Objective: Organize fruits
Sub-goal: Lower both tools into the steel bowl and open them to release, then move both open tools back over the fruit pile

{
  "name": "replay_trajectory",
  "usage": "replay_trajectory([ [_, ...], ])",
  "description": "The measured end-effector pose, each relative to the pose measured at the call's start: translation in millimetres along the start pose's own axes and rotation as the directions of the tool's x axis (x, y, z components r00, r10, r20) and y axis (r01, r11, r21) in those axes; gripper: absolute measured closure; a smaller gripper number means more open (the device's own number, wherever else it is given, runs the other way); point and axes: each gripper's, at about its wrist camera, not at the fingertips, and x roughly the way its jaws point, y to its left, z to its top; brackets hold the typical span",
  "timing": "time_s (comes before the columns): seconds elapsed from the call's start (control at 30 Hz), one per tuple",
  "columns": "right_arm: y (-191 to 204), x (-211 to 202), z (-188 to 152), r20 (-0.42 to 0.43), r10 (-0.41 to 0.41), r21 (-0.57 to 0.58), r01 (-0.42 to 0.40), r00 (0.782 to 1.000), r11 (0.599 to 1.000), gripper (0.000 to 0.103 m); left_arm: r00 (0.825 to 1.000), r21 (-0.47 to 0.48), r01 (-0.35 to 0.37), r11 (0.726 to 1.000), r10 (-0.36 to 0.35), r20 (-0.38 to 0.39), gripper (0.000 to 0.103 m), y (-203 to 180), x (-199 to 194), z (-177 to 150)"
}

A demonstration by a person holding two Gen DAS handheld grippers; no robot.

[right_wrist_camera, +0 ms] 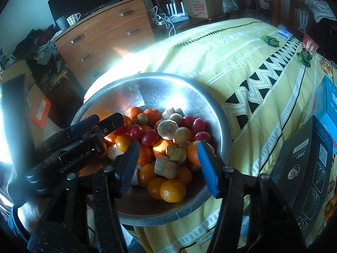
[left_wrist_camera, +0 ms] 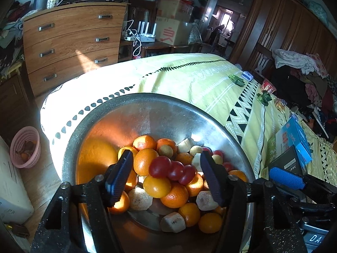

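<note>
A large steel bowl (left_wrist_camera: 147, 109) (right_wrist_camera: 210, 97) sits on the table's near left corner. It holds a heap of oranges (left_wrist_camera: 145, 160) (right_wrist_camera: 172, 189), red cherry tomatoes (left_wrist_camera: 160, 166) (right_wrist_camera: 149, 137), brown longans (right_wrist_camera: 178, 155) and pale peeled chunks (left_wrist_camera: 206, 200) (right_wrist_camera: 166, 128). My left gripper (left_wrist_camera: 166, 158) is open and empty, low over the heap, its fingers either side of the tomatoes. It also shows in the right wrist view (right_wrist_camera: 101, 122) over the bowl's left side. My right gripper (right_wrist_camera: 168, 147) is open and empty above the bowl's near part.
A yellow patterned cloth (left_wrist_camera: 189, 76) (right_wrist_camera: 242, 52) covers the table. Blue and black boxes (left_wrist_camera: 294, 145) (right_wrist_camera: 311, 158) stand at the right. Small green items (left_wrist_camera: 238, 80) lie at the far edge. A wooden dresser (left_wrist_camera: 69, 42) and a pink basket (left_wrist_camera: 25, 149) stand at the left.
</note>
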Motion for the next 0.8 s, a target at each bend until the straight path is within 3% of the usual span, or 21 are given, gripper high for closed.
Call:
replay_trajectory([
  [0.23, 1, -28, -3, 0.062, -0.022, -0.024, 0.023, 0.998, 0.999, 0.038, 0.999, -0.007, -0.008, 1.000, 0.008, 0.041, 0.027, -5, -18, 4],
  [0.37, 3, -64, -8, 0.158, -0.046, -0.057, 0.056, 0.986, 0.997, 0.038, 0.988, 0.031, 0.014, 0.999, -0.019, 0.154, 0.011, -20, -52, 6],
  [0.47, 7, -97, -12, 0.248, -0.064, -0.084, 0.088, 0.967, 0.993, 0.038, 0.968, 0.054, 0.039, 0.998, -0.051, 0.247, 0.009, -35, -80, 8],
  [0.53, 12, -122, -16, 0.313, -0.079, -0.103, 0.116, 0.946, 0.988, 0.036, 0.953, 0.053, 0.050, 0.997, -0.063, 0.295, 0.009, -43, -96, 9],
  [0.6, 15, -144, -21, 0.375, -0.094, -0.114, 0.147, 0.922, 0.983, 0.028, 0.939, 0.049, 0.056, 0.997, -0.070, 0.338, 0.009, -50, -110, 8],
  [0.67, 18, -171, -29, 0.455, -0.117, -0.115, 0.188, 0.883, 0.975, 0.011, 0.924, 0.069, 0.055, 0.996, -0.077, 0.375, 0.009, -60, -123, 5],
  [0.73, 18, -194, -38, 0.525, -0.139, -0.103, 0.225, 0.840, 0.969, 0.001, 0.911, 0.111, 0.025, 0.994, -0.069, 0.407, 0.005, -73, -135, 2],
  [0.8, 17, -211, -45, 0.565, -0.156, -0.093, 0.250, 0.810, 0.964, 0.000, 0.891, 0.143, -0.027, 0.989, -0.041, 0.451, 0.000, -83, -150, -4],
])
